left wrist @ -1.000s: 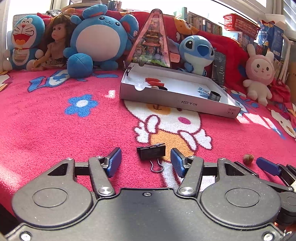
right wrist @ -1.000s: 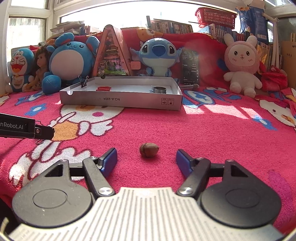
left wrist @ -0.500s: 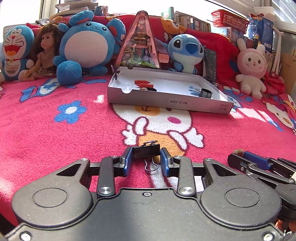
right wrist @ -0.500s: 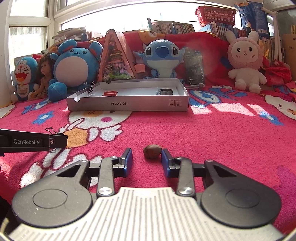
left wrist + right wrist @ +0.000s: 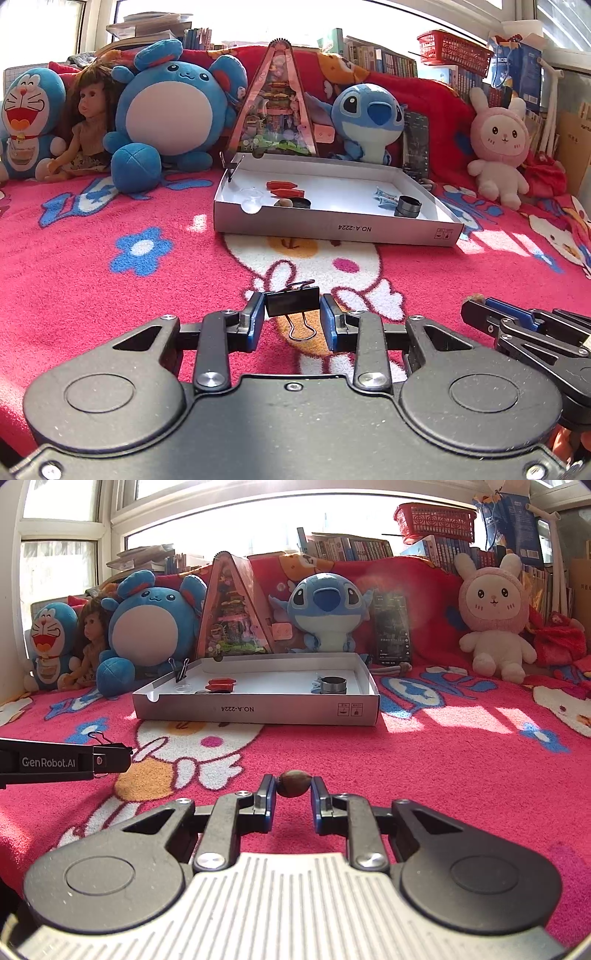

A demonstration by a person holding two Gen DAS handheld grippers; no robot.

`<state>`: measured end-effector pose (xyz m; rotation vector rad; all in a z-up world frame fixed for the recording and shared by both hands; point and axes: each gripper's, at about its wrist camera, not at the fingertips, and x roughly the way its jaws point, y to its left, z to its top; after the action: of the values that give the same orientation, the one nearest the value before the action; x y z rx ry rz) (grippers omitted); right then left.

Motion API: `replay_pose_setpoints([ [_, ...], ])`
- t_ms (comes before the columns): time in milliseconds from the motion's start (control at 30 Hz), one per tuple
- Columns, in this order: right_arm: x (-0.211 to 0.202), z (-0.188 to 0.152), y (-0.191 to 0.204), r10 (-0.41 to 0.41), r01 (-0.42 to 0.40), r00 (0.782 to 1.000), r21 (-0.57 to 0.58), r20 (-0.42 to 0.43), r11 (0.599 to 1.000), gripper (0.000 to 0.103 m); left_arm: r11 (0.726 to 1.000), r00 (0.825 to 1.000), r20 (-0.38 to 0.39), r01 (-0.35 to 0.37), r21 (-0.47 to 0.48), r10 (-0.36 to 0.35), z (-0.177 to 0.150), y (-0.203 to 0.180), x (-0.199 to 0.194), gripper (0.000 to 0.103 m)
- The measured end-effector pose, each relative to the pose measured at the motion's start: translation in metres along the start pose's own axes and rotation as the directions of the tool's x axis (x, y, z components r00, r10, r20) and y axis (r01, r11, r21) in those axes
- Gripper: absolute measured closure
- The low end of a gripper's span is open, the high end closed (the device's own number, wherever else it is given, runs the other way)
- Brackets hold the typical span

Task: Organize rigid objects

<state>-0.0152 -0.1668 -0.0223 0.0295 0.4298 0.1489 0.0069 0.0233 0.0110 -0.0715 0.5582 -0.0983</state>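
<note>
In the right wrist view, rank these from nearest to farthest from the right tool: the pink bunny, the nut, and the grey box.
1. Nut: between the right tool's pads, clamped.
2. Grey box: straight ahead on the blanket, slightly left.
3. Pink bunny: far right, against the back row of toys.

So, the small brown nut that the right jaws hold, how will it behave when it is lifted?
The nut is rounded and gripped at two narrow spots, so it may slip or twist. It looks hard and probably light. If dropped, it would likely roll on the blanket.
</note>
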Motion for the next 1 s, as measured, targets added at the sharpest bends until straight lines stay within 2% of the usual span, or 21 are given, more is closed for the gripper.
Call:
replay_pose_setpoints([
  [300, 0.003, 0.003, 0.001, 0.000, 0.000, 1.000, -0.012, -0.004, 1.000, 0.079, 1.000, 1.000, -0.018, 0.014, 0.011, -0.014, 0.004, -0.003, 0.005, 0.072],
  [533, 0.019, 0.012, -0.003, -0.006, 0.008, 0.999, 0.033, -0.047, 0.999, 0.079, 1.000, 0.999, -0.019, 0.030, 0.000, -0.030, 0.020, -0.004, 0.018, 0.072],
  [1000, 0.052, 0.041, -0.014, -0.017, 0.022, 0.997, 0.080, -0.070, 0.997, 0.079, 0.999, 1.000, 0.009, 0.016, 0.033, -0.016, 0.056, -0.004, 0.040, 0.072],
])
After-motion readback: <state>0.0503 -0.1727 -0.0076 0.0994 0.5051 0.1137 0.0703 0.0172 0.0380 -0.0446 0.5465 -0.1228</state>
